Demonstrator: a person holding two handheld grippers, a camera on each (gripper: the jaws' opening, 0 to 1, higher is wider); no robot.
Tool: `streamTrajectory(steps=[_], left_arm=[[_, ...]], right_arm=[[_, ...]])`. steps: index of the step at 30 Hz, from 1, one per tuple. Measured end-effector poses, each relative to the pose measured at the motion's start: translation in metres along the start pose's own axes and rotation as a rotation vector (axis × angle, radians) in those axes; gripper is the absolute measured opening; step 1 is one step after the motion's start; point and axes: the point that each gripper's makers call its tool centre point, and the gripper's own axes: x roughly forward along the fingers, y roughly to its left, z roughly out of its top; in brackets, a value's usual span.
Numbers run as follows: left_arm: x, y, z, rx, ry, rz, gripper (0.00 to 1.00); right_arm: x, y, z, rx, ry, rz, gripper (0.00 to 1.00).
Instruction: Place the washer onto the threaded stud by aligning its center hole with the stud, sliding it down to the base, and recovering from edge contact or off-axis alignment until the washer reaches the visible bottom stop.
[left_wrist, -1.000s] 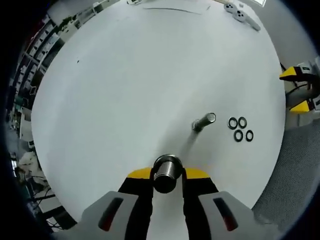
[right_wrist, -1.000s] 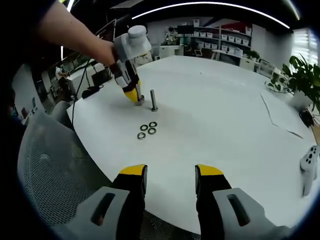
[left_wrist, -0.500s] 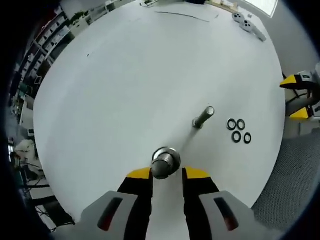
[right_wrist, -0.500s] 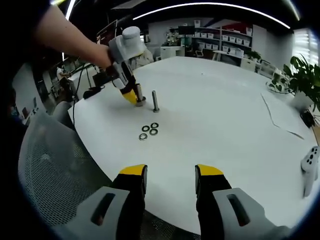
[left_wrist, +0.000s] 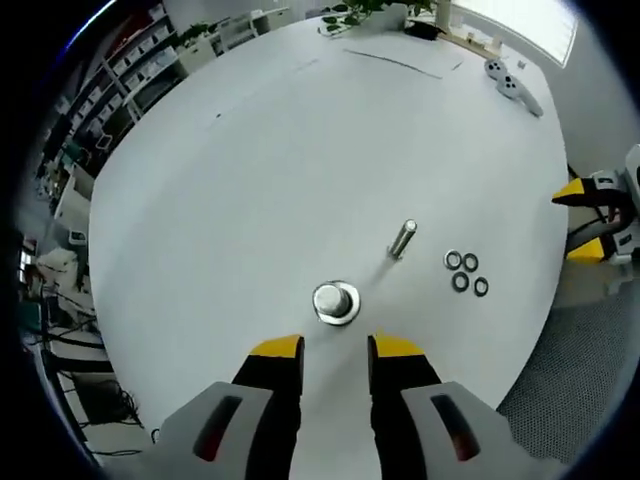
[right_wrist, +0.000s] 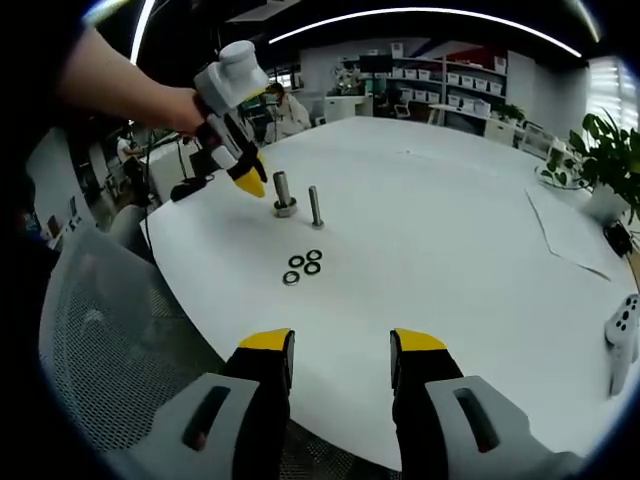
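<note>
A thick metal stud (left_wrist: 335, 301) stands upright on the white table (left_wrist: 250, 180), with a wider ring around its foot. A thinner stud (left_wrist: 403, 238) stands just beyond it. Several dark washers (left_wrist: 467, 273) lie flat in a cluster to its right. My left gripper (left_wrist: 335, 349) is open, just short of the thick stud, with nothing between its fingers. In the right gripper view, a hand holds the left gripper (right_wrist: 246, 178) above and left of the thick stud (right_wrist: 283, 194), beside the thin stud (right_wrist: 316, 206) and the washers (right_wrist: 304, 265). My right gripper (right_wrist: 342, 346) hangs open over the table's near edge.
The right gripper (left_wrist: 590, 215) shows at the table's right edge in the left gripper view. A white controller (left_wrist: 510, 82) lies at the far side. A grey mesh chair (right_wrist: 110, 340) stands close to the table edge. A plant (right_wrist: 610, 160) sits at the right.
My left gripper has drawn back and up from the thick stud, which stood between its jaws and now stands free on the table. The right gripper has stayed put.
</note>
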Motion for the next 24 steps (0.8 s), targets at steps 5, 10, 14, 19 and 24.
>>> streamTrajectory(steps=[5,10,14,19,24], left_arm=[[-0.005,-0.007,0.001,-0.037,-0.036,-0.001,0.25],[-0.012,-0.011,0.005,-0.066,-0.101,0.009,0.27],[-0.017,-0.013,0.004,-0.090,-0.134,0.008,0.27],[-0.027,-0.027,0.001,-0.120,-0.178,-0.007,0.27],[-0.034,-0.030,-0.006,-0.156,-0.243,0.007,0.27]], right_arm=[[0.000,0.000,0.000,0.004,-0.001,0.000,0.41],[0.000,0.000,0.000,0.001,-0.002,0.003,0.41],[0.000,0.001,-0.001,0.000,0.003,0.005,0.41],[0.000,0.001,-0.001,-0.002,0.004,0.006,0.41],[0.000,0.000,-0.001,-0.004,0.009,0.000,0.41]])
